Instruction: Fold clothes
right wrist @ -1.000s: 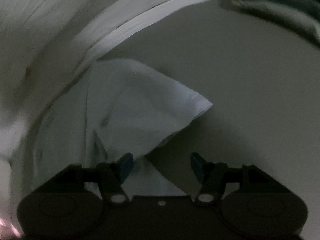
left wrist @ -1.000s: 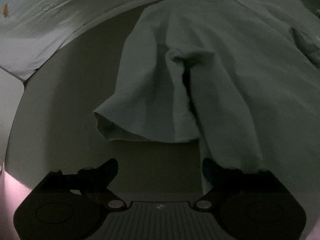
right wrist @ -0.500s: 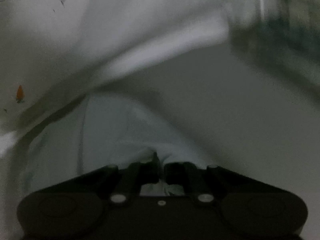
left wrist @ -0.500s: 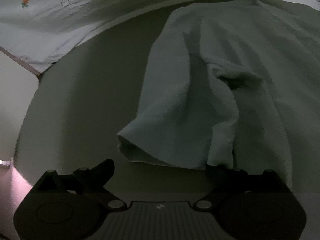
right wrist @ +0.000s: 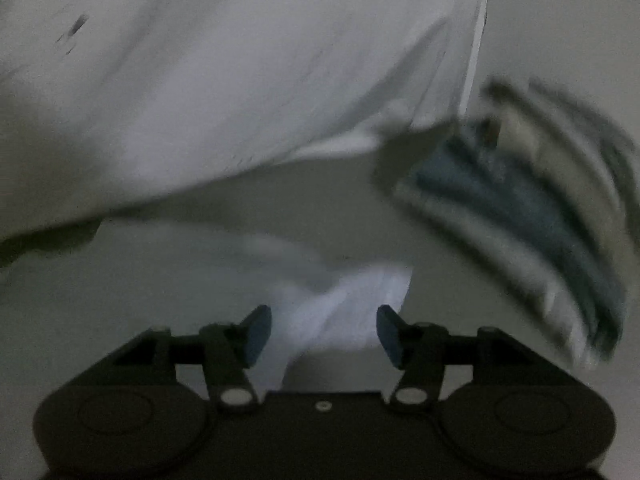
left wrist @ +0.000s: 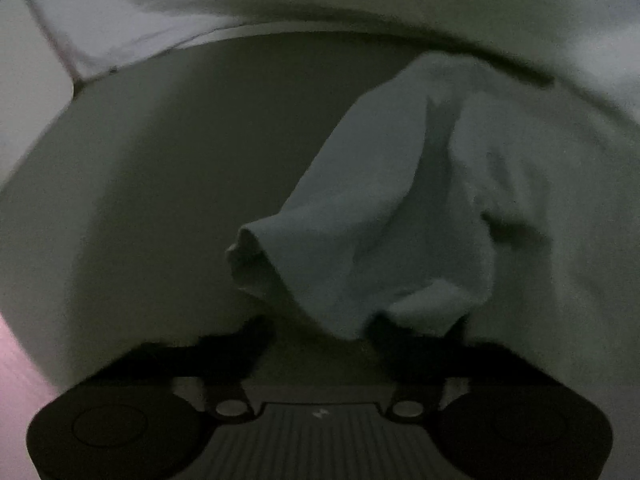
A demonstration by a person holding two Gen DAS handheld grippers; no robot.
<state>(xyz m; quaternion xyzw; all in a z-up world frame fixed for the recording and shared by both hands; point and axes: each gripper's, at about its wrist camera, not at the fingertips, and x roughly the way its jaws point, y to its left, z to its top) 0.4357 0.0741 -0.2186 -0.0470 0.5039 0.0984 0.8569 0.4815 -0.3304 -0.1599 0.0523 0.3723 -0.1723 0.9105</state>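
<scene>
A pale grey-green garment (left wrist: 540, 200) lies spread on the grey surface in the left wrist view. Its sleeve (left wrist: 352, 232) is bunched up and reaches toward me. My left gripper (left wrist: 320, 336) is open, and the sleeve's lower edge droops just ahead of its dark fingers (left wrist: 248, 336). In the right wrist view, a white fold of cloth (right wrist: 352, 300) lies between the blue pads (right wrist: 256, 330) of my right gripper (right wrist: 323, 332), which is open and not pinching it. The picture is dim and blurred.
A white sheet (left wrist: 200, 12) runs along the far edge of the grey surface (left wrist: 160, 180) and also fills the upper right wrist view (right wrist: 240, 80). A blue and white striped garment (right wrist: 520, 208) lies to the right. A pink patch (left wrist: 16, 380) shows at lower left.
My right gripper closed on the white cloth half a second ago and has now opened again. The left gripper has moved left and closer, so the sleeve now sits right at its fingers.
</scene>
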